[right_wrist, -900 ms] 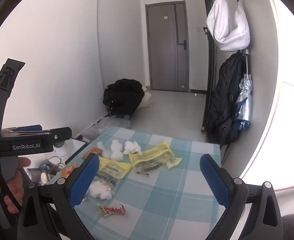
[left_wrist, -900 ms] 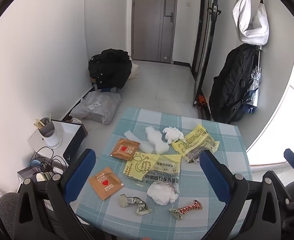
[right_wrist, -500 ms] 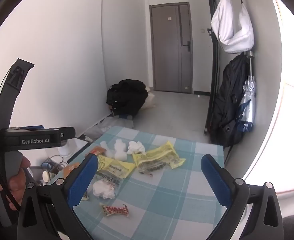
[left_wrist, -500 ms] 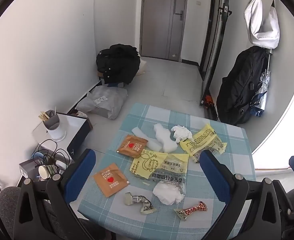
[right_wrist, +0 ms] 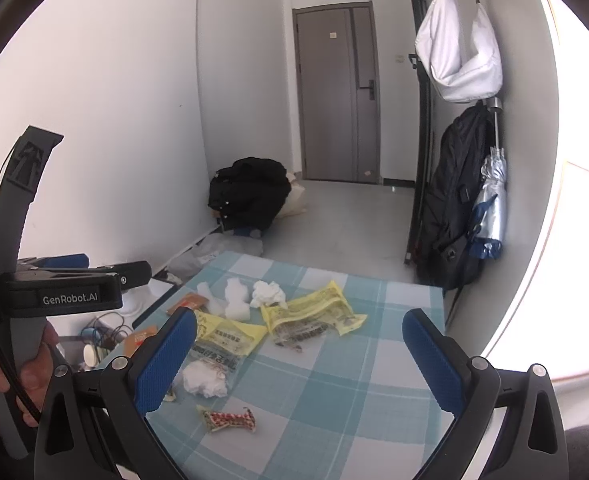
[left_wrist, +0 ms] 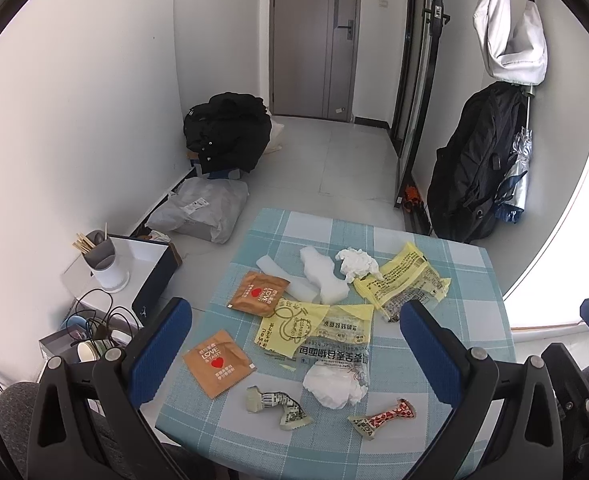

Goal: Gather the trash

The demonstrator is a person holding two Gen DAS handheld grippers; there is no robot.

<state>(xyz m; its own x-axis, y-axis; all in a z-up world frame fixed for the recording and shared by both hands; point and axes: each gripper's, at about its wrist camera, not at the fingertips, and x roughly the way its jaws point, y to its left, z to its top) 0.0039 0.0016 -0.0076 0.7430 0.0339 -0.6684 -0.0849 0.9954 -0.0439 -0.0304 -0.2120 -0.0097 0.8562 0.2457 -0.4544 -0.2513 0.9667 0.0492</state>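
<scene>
On the blue-checked tablecloth [left_wrist: 470, 280] lies the trash: two yellow wrappers [left_wrist: 404, 280], two orange sachets [left_wrist: 218, 362], crumpled tissues [left_wrist: 336, 386], white foam pieces [left_wrist: 322, 276] and a red-patterned candy wrapper [left_wrist: 384, 418]. Above it, the left gripper [left_wrist: 294, 344] and right gripper [right_wrist: 298, 354] both hover with fingers spread wide, holding nothing.

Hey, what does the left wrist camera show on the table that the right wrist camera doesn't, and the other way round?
Only the left wrist view shows the near orange sachet whole, the crumpled barcode wrapper and the white utensil holder.

Only the right wrist view shows the left tongs' handle, with a hand gripping it.

Both show the checked table, the yellow wrappers, the crumpled tissue and the red patterned wrapper.
</scene>
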